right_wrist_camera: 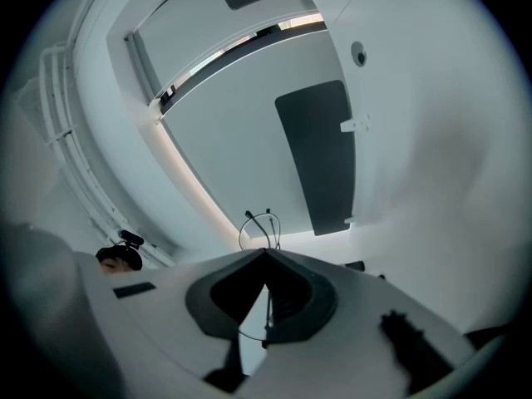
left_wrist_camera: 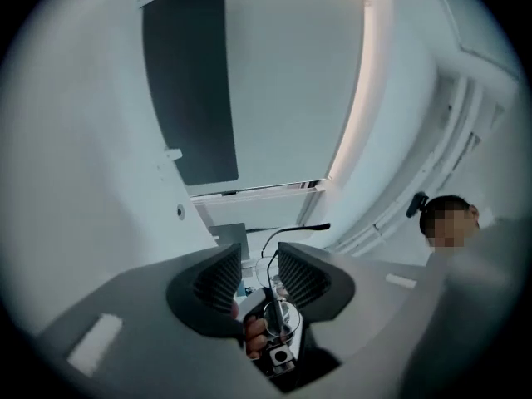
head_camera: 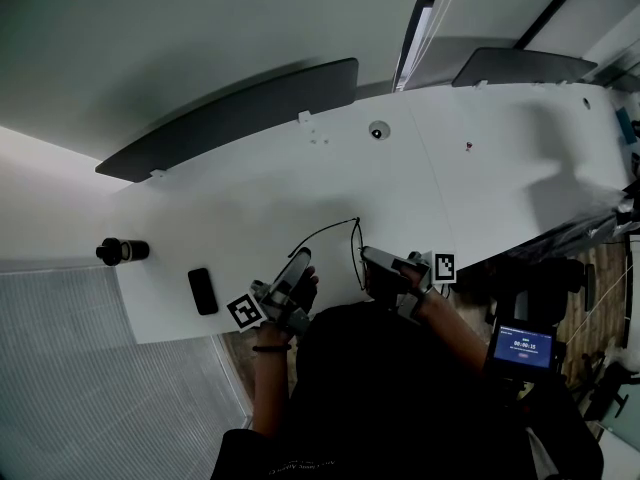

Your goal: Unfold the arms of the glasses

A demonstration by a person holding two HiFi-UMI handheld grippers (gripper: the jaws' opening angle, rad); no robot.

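Observation:
A pair of thin black wire glasses (head_camera: 330, 230) hangs just above the near part of the white table (head_camera: 480, 168), between my two grippers. My right gripper (head_camera: 368, 258) is shut on the frame. In the right gripper view its jaws (right_wrist_camera: 266, 252) meet at the tips, a lens shows below them, and the glasses' arm ends (right_wrist_camera: 248, 216) stick out beyond. My left gripper (head_camera: 300, 258) stands open beside the glasses. In the left gripper view its ribbed pads (left_wrist_camera: 220, 277) are apart, and one thin arm of the glasses (left_wrist_camera: 299, 229) runs through the gap (left_wrist_camera: 259, 252) without being pressed.
A black bottle (head_camera: 122, 251) lies at the table's left end, with a flat black object (head_camera: 203, 291) near the front edge. Dark divider panels (head_camera: 230, 118) line the far edge. A device with a lit screen (head_camera: 524, 346) sits at the right. A person (left_wrist_camera: 453, 223) is at the right of the left gripper view.

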